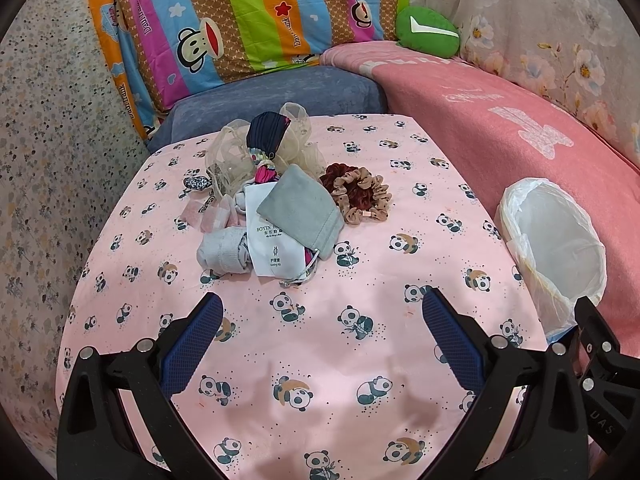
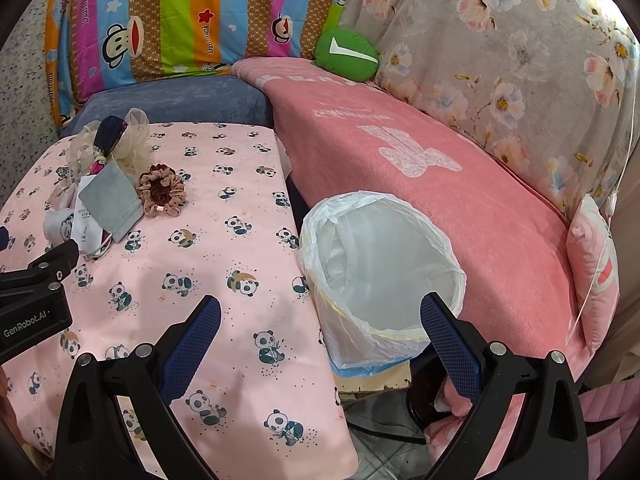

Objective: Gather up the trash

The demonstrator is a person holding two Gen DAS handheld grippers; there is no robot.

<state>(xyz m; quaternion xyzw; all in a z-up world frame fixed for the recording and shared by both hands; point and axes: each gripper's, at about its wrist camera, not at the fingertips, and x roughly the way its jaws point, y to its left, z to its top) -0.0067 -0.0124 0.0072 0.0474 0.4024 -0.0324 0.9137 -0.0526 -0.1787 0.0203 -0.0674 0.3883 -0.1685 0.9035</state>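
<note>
Trash pile (image 1: 272,208): grey pouch (image 1: 300,210), white packet (image 1: 276,248), scrunchie (image 1: 356,192). Left gripper (image 1: 322,308) and right gripper (image 2: 320,312) wide, empty.

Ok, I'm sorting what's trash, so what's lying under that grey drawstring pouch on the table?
Under the grey drawstring fabric pouch lies a white printed paper packet, partly covered, plus a sliver of pink striped fabric at its lower edge. Anything else beneath is hidden.

Left tool (image 1: 322,312) and right tool (image 2: 320,314) agape, unladen
</note>
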